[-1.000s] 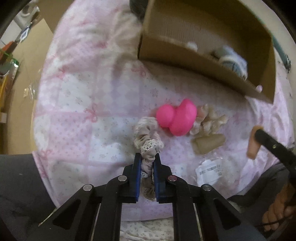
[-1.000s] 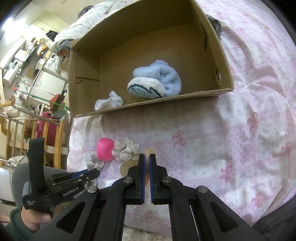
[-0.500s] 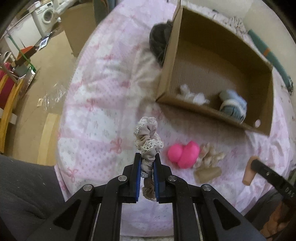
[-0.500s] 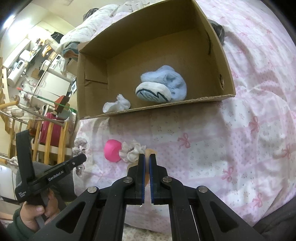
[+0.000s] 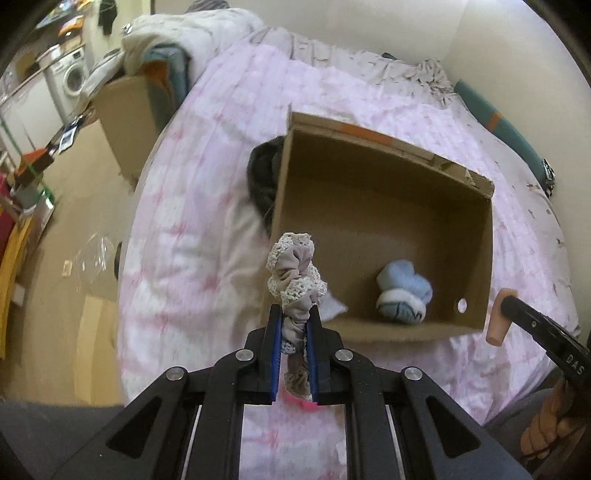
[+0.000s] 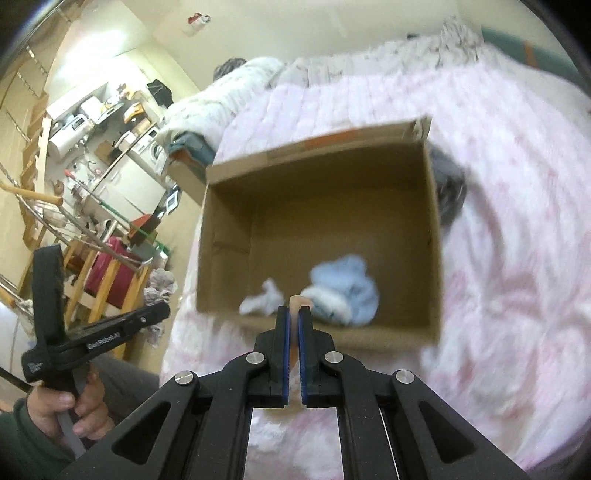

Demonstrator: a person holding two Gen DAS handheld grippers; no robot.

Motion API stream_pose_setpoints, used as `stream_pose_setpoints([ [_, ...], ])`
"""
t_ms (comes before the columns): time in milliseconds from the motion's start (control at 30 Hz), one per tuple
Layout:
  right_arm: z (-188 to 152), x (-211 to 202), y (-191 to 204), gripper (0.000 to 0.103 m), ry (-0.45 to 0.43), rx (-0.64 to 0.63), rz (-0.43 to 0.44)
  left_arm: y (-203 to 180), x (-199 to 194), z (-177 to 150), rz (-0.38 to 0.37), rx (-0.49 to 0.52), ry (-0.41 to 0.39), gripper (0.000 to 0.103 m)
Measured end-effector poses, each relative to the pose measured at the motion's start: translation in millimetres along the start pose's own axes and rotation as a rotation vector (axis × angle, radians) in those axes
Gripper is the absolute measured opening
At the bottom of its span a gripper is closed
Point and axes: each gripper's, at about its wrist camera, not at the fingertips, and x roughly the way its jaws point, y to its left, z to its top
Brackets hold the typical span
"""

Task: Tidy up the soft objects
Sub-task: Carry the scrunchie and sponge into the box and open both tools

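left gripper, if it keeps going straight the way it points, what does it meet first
Probably the cardboard box: the left gripper, shut on the scrunchie, points at its near left corner. Rim or interior first is unclear.

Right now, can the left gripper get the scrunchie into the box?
Probably yes. The left gripper is shut on the scrunchie, near the box, which is open on top, with bare floor beside the blue sock.

A pink quilted bed (image 5: 207, 206) stands beside tan flooring (image 5: 74, 229), a washing machine (image 5: 72, 79) by cream walls (image 6: 295, 33).
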Motion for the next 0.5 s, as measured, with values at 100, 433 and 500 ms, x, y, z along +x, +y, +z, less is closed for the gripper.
stream_pose_setpoints([
  [100, 8.4, 1.7, -8.7, 0.006, -0.022, -0.017, -0.037, -5.6, 11.1, 8.8, -0.005, 0.012, 0.006, 0.011],
  [433, 11.6, 25.7, -44.6, 0.006, -0.004, 0.085, -0.091, -11.9, 53.8, 17.8, 0.042, 0.063, -0.023, 0.011],
  [500, 10.8, 29.4, -45.9, 0.006, 0.002, 0.083, -0.107, -11.2, 59.2, 16.4, 0.041, 0.064, -0.028, 0.011],
])
